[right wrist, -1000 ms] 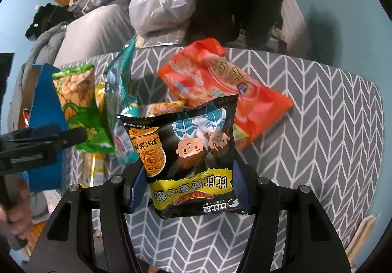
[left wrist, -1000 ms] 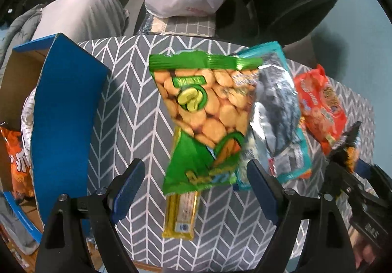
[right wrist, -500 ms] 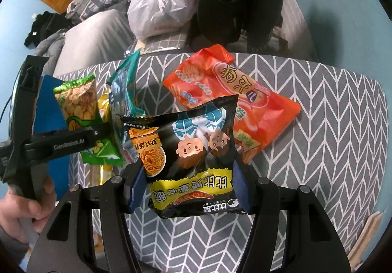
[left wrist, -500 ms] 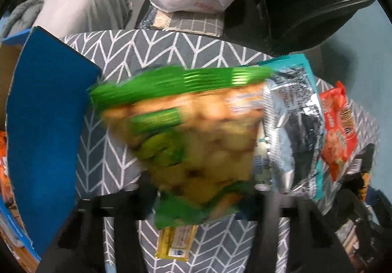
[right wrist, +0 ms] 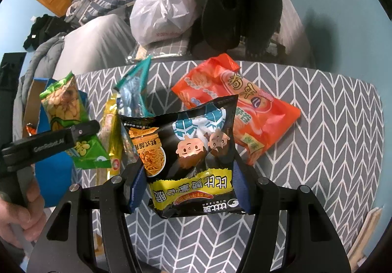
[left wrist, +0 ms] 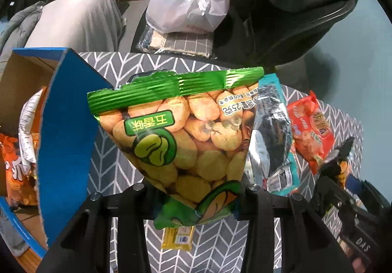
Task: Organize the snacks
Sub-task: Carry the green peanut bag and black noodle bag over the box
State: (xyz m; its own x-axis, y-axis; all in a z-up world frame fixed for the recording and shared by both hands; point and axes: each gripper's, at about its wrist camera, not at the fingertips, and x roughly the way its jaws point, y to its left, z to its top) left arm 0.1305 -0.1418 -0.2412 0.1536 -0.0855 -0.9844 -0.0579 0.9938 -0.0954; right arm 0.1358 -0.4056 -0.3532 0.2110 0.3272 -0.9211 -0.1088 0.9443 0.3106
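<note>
My left gripper points down, its jaws still closing on the lower part of a green peanut bag, which hangs lifted above the chevron tablecloth. In the right wrist view the same green bag is pinched at the left. My right gripper is shut on a black noodle-snack bag, held over the table. On the cloth lie an orange-red snack bag, a teal and silver bag and a yellow bar.
An open blue cardboard box stands at the table's left edge with an orange snack bag inside. A white plastic bag, a dark chair and bedding sit beyond the far edge. A person's hand holds the left gripper.
The left jaws have closed from wide open onto the green peanut bag, which has come up off the table. The right gripper and its black bag have stayed put.
</note>
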